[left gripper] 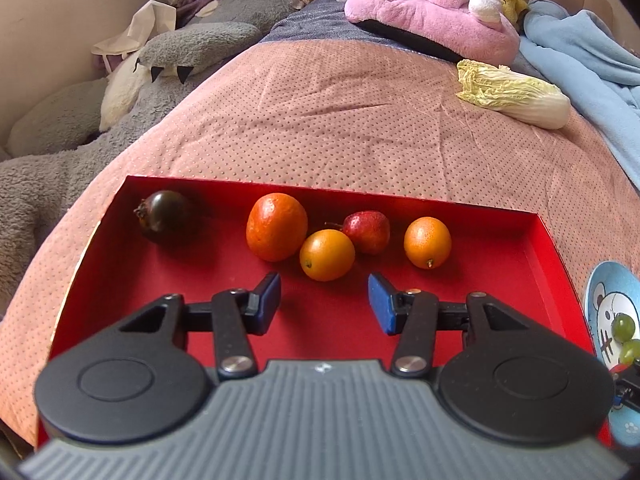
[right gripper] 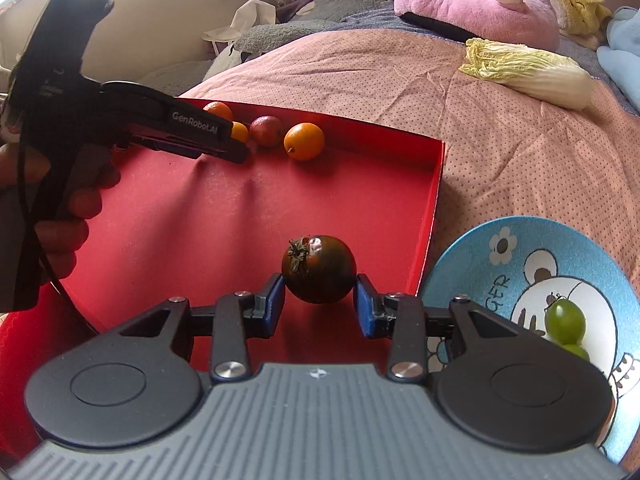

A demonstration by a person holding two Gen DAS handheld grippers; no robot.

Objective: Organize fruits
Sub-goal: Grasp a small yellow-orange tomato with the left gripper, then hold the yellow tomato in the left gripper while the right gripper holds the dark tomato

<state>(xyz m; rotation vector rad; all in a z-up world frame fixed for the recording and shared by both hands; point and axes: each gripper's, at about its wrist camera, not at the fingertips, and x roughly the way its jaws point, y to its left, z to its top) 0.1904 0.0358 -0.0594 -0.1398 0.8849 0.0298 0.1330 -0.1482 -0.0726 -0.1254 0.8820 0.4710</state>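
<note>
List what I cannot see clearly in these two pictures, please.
- Left wrist view: the blue plate and its green grapes are cut off by the right edge.
- Right wrist view: the left gripper hides part of two orange fruits; its fingers are seen only from the side.
- Right wrist view: the right gripper fingers sit against the dark tomato; its underside is hidden.
- Both views: the pink plush toy is cut off at the top.

Both grippers (left gripper: 324, 304) (right gripper: 320, 304) are black with ribbed grey bodies, blue pads (left gripper: 380, 304), silver screws; one reads "GenRobot.AI". A black cable (right gripper: 36, 216) trails; red sleeve (right gripper: 24, 360).
</note>
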